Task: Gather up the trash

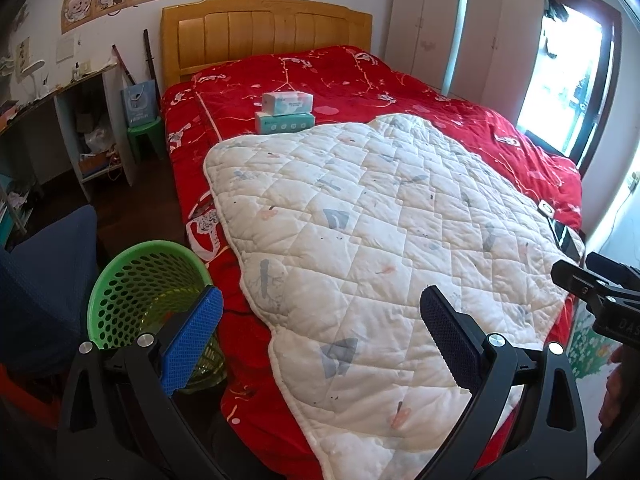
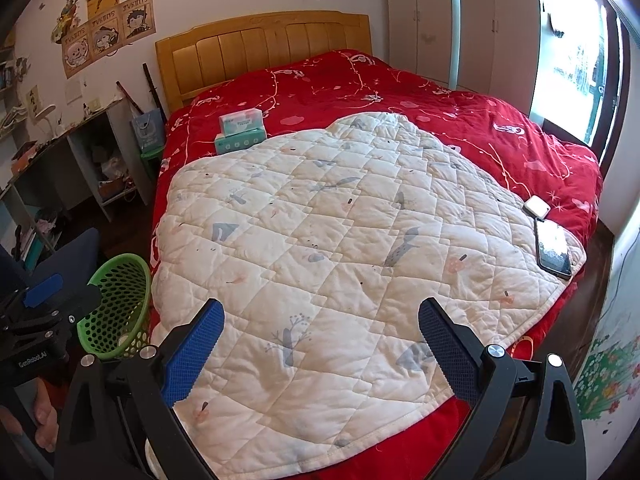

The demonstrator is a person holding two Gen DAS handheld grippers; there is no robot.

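A green perforated waste basket [image 1: 132,292] stands on the floor at the bed's left side; it also shows in the right wrist view [image 2: 120,304]. A white quilted pad [image 1: 380,232] lies on the red bedspread [image 1: 320,76]. I see no loose trash on the pad. My left gripper [image 1: 322,312] is open and empty, over the pad's near left edge beside the basket. My right gripper [image 2: 322,320] is open and empty above the pad's near edge. The right gripper's body shows at the left view's right edge [image 1: 600,292]; the left one shows in the right view [image 2: 44,304].
Two stacked tissue packs [image 1: 286,112] lie near the headboard [image 1: 264,32]. A phone [image 2: 554,248] and a small white box [image 2: 537,205] lie at the pad's right edge. A blue chair [image 1: 44,280], a desk [image 1: 60,92] and a green stool [image 1: 146,136] stand left. Wardrobes [image 1: 460,36] stand at the back right.
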